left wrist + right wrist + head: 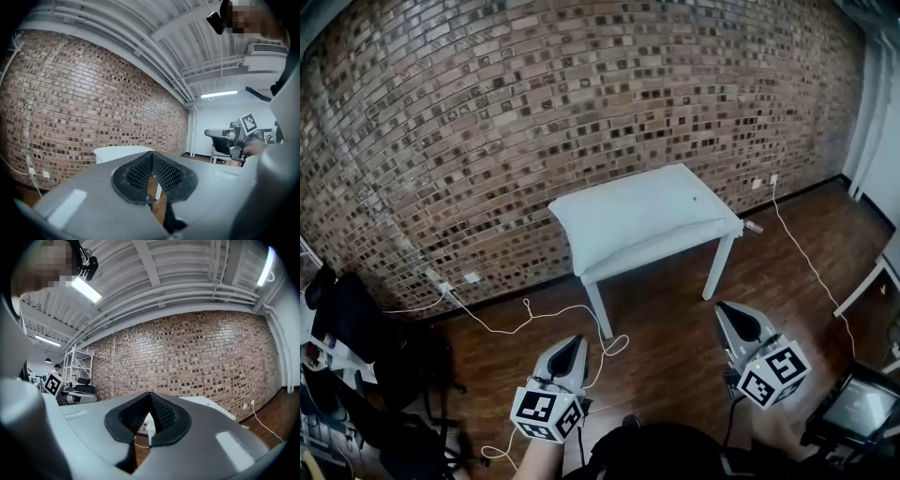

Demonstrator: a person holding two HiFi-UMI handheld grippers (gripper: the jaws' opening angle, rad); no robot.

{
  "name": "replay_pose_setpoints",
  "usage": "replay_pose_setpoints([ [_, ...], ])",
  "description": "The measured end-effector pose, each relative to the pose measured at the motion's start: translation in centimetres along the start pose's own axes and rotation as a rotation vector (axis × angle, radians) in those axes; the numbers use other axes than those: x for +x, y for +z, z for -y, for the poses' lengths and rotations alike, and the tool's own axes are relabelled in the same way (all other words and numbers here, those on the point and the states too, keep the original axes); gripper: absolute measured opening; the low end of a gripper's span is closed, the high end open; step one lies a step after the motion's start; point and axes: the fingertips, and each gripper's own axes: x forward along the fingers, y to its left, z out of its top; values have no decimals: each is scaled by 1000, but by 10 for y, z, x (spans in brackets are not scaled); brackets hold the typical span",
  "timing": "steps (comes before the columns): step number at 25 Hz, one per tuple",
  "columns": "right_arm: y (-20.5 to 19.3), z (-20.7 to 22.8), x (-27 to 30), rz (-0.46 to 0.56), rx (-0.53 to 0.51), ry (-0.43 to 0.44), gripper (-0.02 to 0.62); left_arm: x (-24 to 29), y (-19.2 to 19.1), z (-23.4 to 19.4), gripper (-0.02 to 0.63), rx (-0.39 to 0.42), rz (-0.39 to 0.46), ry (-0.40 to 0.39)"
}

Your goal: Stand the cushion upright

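Note:
A white cushion (633, 214) lies flat on a small white table (718, 261) that stands against the brick wall. My left gripper (572, 348) is held low at the bottom left of the head view, shut and empty, well short of the table. My right gripper (732, 319) is at the bottom right, also shut and empty, just as far from the cushion. In the left gripper view the cushion (123, 152) shows beyond the closed left gripper (152, 155). In the right gripper view the table (211, 404) lies behind the closed right gripper (150, 395).
A white cable (534, 319) trails over the dark wooden floor from a wall socket (472, 277) to the table leg. Another cable (802, 253) runs at the right. Dark bags and gear (356, 356) crowd the left. A screen (861, 408) sits at the bottom right.

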Motion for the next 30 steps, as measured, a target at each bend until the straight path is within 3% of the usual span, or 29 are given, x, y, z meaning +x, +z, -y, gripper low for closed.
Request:
replay_pose_setpoints([
  [9, -3, -10, 63, -11, -25, -39, 6, 30, -2, -73, 0, -20, 9, -39],
  [15, -15, -3, 84, -40, -16, -69, 6, 65, -9, -85, 0, -31, -2, -92],
  [21, -16, 43, 109, -38, -16, -96, 6, 117, -10, -85, 0, -27, -33, -107],
  [30, -8, 143, 162, 4, -23, -103, 6, 211, 14, -103, 0, 0, -15, -27],
])
